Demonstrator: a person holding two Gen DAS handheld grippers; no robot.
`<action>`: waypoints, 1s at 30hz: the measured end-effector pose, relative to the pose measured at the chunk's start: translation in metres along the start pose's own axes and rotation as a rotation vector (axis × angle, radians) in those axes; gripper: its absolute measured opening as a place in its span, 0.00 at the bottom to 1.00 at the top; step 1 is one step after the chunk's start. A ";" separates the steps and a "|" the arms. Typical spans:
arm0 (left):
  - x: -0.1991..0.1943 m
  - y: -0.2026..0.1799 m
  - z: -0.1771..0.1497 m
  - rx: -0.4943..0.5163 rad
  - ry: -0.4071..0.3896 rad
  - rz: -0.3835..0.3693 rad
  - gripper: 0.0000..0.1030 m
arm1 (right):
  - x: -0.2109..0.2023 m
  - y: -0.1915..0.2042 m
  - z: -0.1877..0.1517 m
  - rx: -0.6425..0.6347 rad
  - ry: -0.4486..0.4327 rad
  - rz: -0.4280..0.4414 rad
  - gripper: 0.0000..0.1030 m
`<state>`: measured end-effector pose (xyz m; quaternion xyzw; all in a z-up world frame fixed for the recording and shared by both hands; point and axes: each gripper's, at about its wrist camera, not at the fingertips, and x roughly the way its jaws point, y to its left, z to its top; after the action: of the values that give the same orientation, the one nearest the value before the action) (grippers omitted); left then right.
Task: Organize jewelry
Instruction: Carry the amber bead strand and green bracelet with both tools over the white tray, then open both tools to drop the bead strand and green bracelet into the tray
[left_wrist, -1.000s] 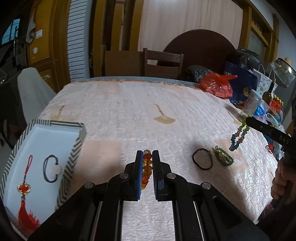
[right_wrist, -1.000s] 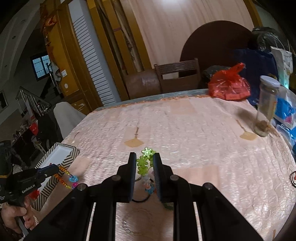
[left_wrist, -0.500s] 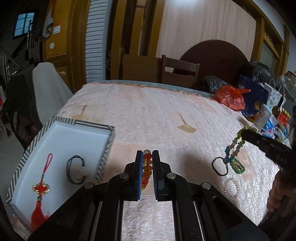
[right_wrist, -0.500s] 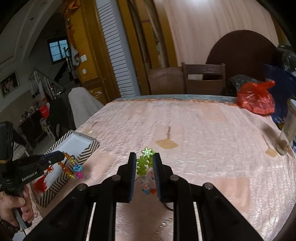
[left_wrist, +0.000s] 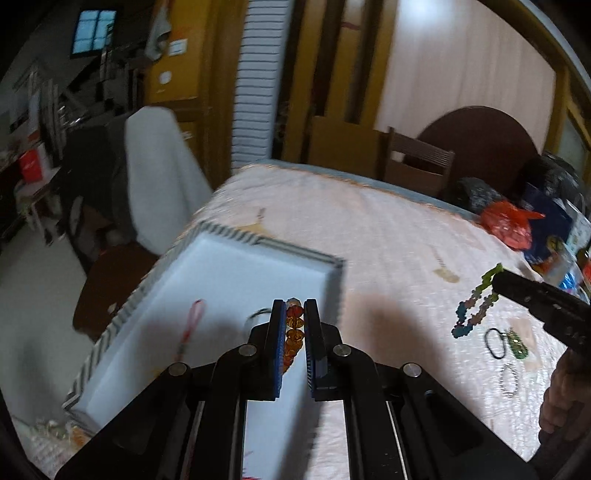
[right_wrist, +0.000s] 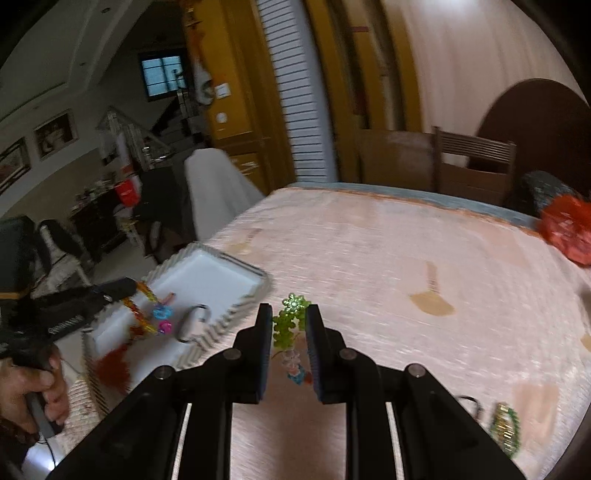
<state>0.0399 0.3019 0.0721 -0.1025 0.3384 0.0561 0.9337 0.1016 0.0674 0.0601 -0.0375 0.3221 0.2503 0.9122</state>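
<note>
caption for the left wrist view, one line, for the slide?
Left gripper clamps an amber bead bracelet above the striped-rim white tray on the pink tablecloth.

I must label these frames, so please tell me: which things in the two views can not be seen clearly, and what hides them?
- Black cord in the white tray, left wrist view: mostly behind the left tongs.
- Red tassel, right wrist view: motion blur.
- Lower beads of the green bracelet, right wrist view: between the right tongs, blurred.
- Green piece on the table: blurred, near the edge.

Tray (left_wrist: 334, 260) on table (left_wrist: 388, 236) left, bracelets (left_wrist: 511, 373) right, chair (left_wrist: 419, 162) behind
</note>
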 end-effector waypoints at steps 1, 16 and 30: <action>0.001 0.006 -0.002 -0.010 0.004 0.011 0.15 | 0.007 0.011 0.004 -0.012 0.003 0.020 0.18; 0.018 0.038 -0.052 -0.075 0.091 0.058 0.15 | 0.114 0.115 0.013 -0.041 0.160 0.307 0.18; 0.005 0.054 -0.080 -0.093 0.120 0.096 0.20 | 0.169 0.112 -0.029 -0.050 0.298 0.238 0.19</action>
<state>-0.0151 0.3360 0.0006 -0.1324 0.3954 0.1100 0.9022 0.1439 0.2310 -0.0550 -0.0584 0.4496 0.3559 0.8172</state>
